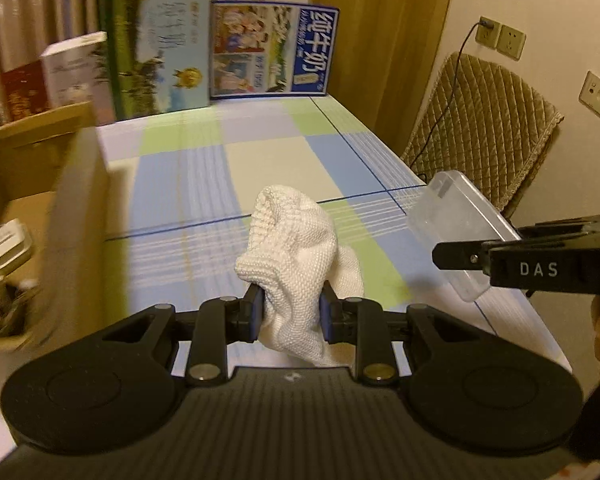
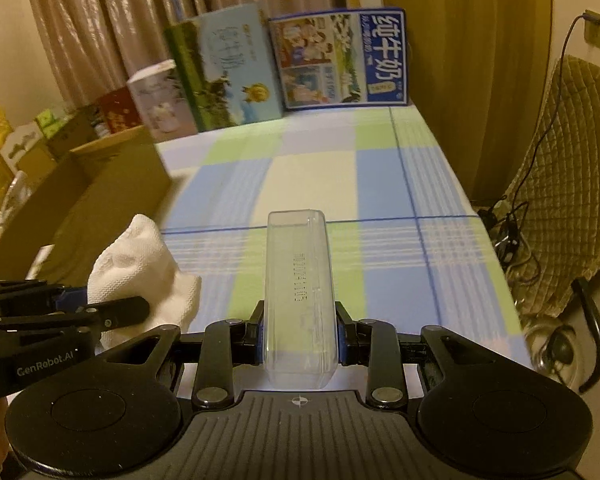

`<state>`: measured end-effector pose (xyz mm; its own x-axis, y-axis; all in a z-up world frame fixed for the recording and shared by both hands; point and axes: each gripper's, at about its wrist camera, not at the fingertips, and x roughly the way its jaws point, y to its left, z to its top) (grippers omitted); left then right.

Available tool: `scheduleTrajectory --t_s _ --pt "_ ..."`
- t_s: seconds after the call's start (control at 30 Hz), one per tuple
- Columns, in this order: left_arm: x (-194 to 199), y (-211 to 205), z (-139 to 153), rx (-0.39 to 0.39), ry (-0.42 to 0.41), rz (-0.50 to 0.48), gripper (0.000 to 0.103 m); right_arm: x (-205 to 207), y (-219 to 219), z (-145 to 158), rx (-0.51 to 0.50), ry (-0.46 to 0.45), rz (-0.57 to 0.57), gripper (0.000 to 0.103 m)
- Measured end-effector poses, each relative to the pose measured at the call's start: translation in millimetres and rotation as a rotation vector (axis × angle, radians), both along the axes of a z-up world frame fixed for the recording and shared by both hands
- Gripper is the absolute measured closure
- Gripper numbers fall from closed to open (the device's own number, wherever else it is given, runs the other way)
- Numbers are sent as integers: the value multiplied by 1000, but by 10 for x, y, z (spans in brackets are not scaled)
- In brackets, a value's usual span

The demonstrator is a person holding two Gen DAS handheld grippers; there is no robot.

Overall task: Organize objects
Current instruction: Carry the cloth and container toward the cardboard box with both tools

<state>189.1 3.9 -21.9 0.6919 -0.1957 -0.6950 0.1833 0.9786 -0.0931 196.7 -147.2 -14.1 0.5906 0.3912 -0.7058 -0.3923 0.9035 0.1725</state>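
Note:
My left gripper is shut on a white knitted cloth and holds it above the checked tablecloth. The cloth also shows at the left of the right wrist view. My right gripper is shut on a clear plastic box, held lengthwise along the fingers above the table. That box shows at the right of the left wrist view, with the right gripper's finger across it. The two grippers are side by side, left one to the left.
An open cardboard box with small items inside stands at the table's left, also in the right wrist view. Milk cartons and boxes stand along the far edge. A quilted chair stands off the table's right edge.

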Motion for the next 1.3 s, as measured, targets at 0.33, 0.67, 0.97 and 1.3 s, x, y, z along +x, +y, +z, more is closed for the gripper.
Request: scheduleTrajectory --t_s 0.33,0.67,0.97,1.3 --pt "-805 298 438 40 -52 32 80 -743 189 308 -5 -69 49 75" --pt "-1389 545 694 28 -84 69 80 -1192 399 390 -14 -87 105 75" --pt "-1692 733 832 50 -105 94 80 -1407 557 444 -6 -98 142 75" --pt "-1808 948 915 50 -119 140 80 -1490 735 511 10 -112 184 75"
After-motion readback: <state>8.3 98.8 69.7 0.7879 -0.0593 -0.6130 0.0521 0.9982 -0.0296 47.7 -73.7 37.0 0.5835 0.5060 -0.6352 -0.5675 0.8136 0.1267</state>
